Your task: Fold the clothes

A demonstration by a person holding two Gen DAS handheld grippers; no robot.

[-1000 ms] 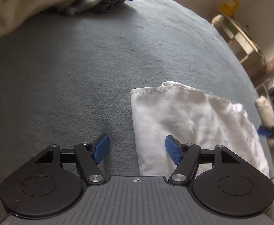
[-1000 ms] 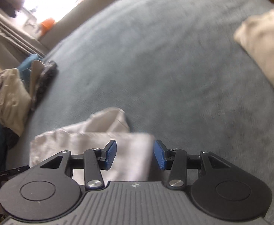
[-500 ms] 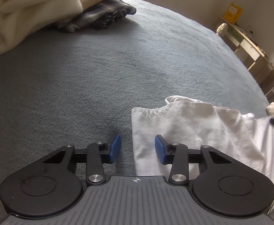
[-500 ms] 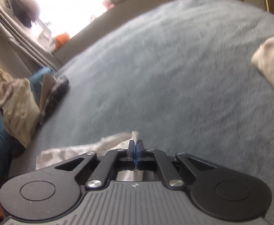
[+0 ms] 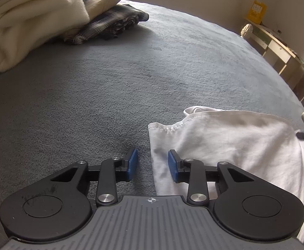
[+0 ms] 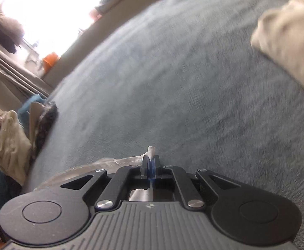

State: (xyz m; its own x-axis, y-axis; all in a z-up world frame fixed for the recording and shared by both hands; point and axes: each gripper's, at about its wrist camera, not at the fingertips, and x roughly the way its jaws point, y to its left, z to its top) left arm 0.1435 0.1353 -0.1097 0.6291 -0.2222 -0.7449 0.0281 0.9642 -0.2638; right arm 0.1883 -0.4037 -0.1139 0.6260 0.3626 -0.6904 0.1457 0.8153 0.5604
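White garment [image 5: 231,145] lower right on grey blanket [image 5: 131,73] | our right gripper [image 6: 150,162] pinches its edge | left gripper [image 5: 152,163] narrow, straddling hem, unclamped | step: gripping corners | next: we close left, then lift together.

Your left tongs [image 5: 152,165] and right tongs [image 6: 151,165] look alike: blue pads on black linkage arms, silver screws at the pivots, round black discs either side, a ribbed grey body with a small crosshair mark behind.
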